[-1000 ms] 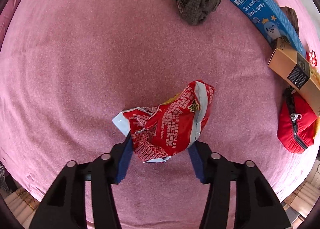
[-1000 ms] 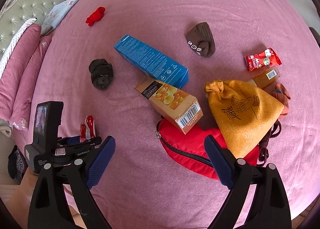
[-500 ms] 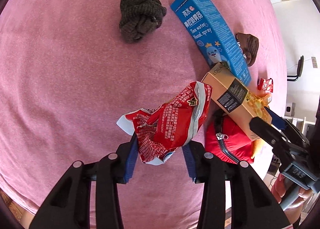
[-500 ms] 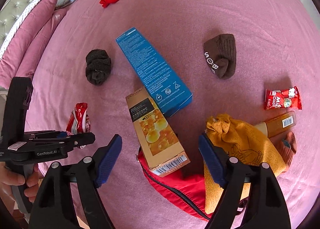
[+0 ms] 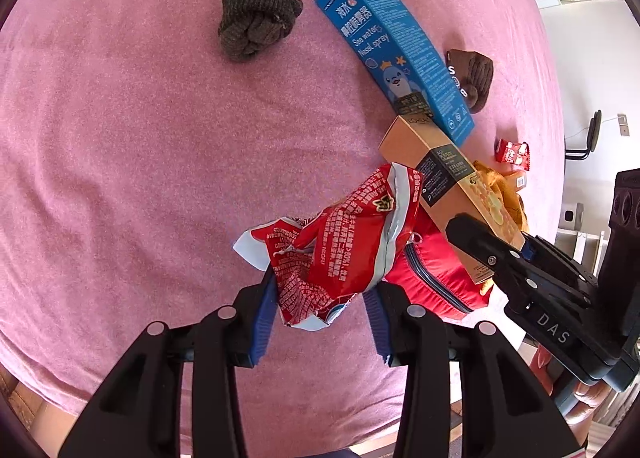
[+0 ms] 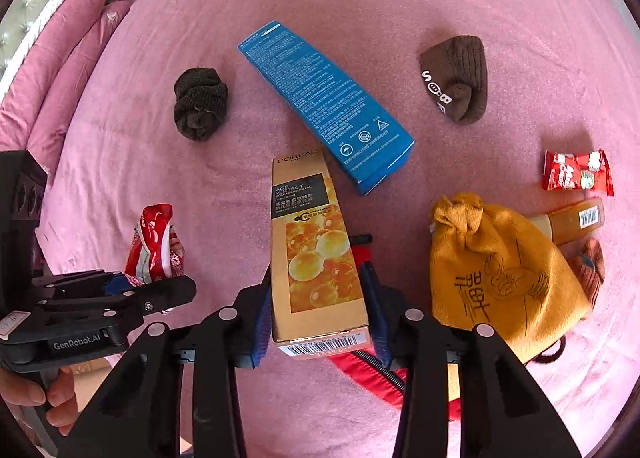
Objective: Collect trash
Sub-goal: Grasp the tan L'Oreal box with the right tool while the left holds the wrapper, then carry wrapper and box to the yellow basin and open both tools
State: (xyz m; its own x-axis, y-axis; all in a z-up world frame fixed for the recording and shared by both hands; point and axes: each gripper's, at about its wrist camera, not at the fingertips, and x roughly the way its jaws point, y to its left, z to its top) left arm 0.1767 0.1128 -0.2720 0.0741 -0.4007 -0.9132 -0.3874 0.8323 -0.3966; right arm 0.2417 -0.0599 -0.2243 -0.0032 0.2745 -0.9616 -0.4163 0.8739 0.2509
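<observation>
L gripper (image 5: 320, 312) clamps wrapper (image 5: 340, 254), R gripper (image 6: 320, 322) clamps box (image 6: 312, 254)

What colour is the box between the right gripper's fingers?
Gold-tan with orange bubbles and a dark label; the box shows best in the right wrist view.

the right gripper (image 6: 318, 300) has closed onto the gold box (image 6: 314, 246).
</observation>
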